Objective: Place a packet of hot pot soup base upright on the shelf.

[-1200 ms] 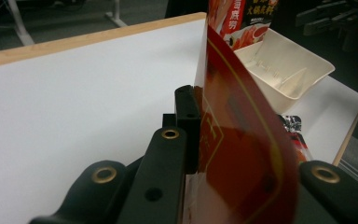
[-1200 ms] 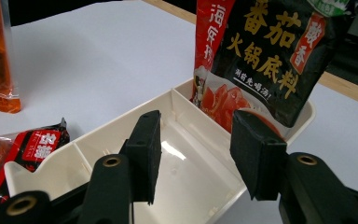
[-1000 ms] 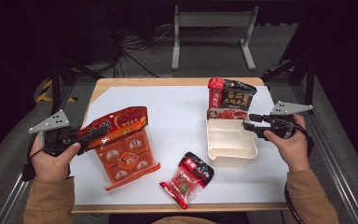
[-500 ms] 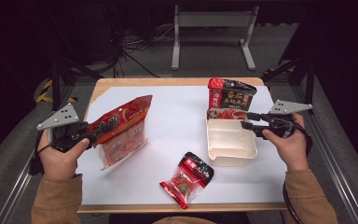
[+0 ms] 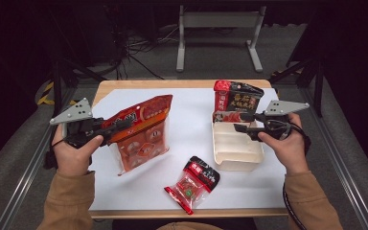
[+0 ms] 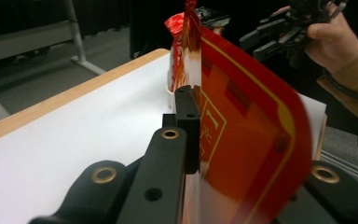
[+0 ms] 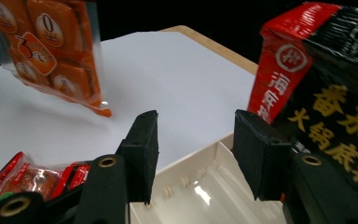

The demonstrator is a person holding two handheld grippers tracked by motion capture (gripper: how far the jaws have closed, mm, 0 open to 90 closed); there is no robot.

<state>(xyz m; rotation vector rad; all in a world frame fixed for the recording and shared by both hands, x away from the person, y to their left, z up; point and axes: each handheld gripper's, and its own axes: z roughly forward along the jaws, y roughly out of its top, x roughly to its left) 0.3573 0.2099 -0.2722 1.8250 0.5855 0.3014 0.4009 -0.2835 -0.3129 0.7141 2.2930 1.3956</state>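
My left gripper (image 5: pixel 120 125) is clenched on the top edge of the orange snack bag (image 5: pixel 141 132). A second ago the bag lay flat on the white table sheet (image 5: pixel 191 105); now it hangs lifted, only its lower edge near the sheet. My right gripper (image 5: pixel 239 122) has just been opening, nothing between its jaws, above the cream tray (image 5: pixel 235 148). I judge the bag goes there next.

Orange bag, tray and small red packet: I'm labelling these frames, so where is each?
Orange bag (image 5: pixel 141 139), high view, on its clear front panel.
Tray (image 5: pixel 235 148), high view, on its bare inner floor.
Small red packet (image 5: pixel 191 184), high view, on its middle.
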